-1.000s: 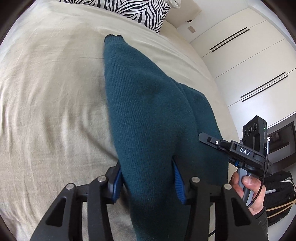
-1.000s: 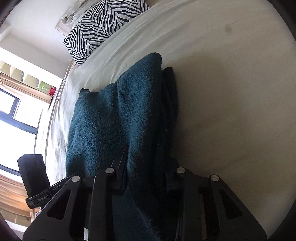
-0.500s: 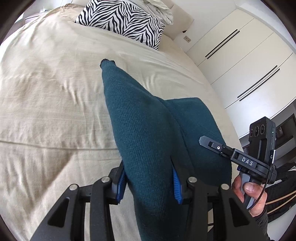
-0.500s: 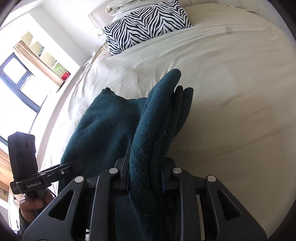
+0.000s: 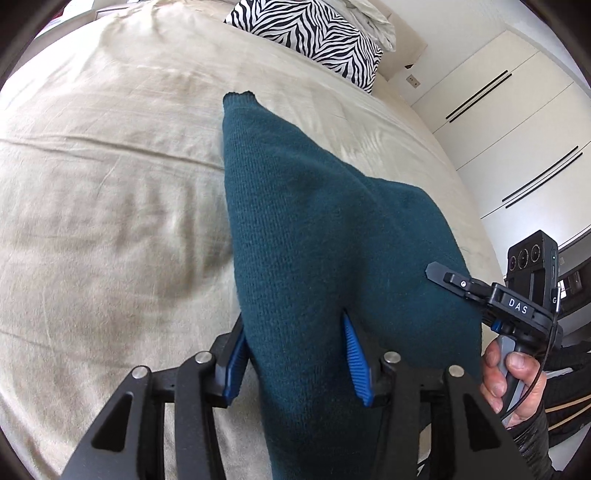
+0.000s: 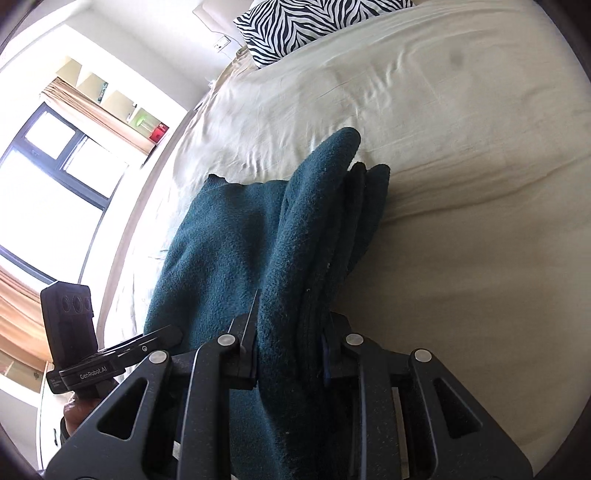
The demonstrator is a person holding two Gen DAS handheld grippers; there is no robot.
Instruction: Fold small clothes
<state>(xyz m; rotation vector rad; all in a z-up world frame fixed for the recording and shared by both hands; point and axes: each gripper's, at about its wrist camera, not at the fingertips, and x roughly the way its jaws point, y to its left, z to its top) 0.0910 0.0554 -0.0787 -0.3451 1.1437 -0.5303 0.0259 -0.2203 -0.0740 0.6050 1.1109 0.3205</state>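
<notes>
A dark teal knitted garment [image 5: 314, 236] is held up over the beige bed [image 5: 110, 184], its far end trailing toward the sheet. My left gripper [image 5: 295, 354] is shut on one bunched edge of it, between the blue pads [image 5: 356, 365]. My right gripper [image 6: 290, 343] is shut on the other edge, where the teal garment [image 6: 229, 251] hangs in several folded layers. The right gripper also shows at the right of the left wrist view [image 5: 491, 295], and the left gripper at the lower left of the right wrist view [image 6: 110, 354].
A zebra-striped pillow [image 5: 314, 33] lies at the head of the bed, also in the right wrist view [image 6: 306, 22]. White wardrobe doors [image 5: 517, 122] stand to the right. A bright window [image 6: 48, 177] with curtains is to the left.
Both grippers have lifted and tilted with the garment in them; more of the bed and pillow now shows. The garment hangs higher and more bunched between them. Both grips are unchanged.
</notes>
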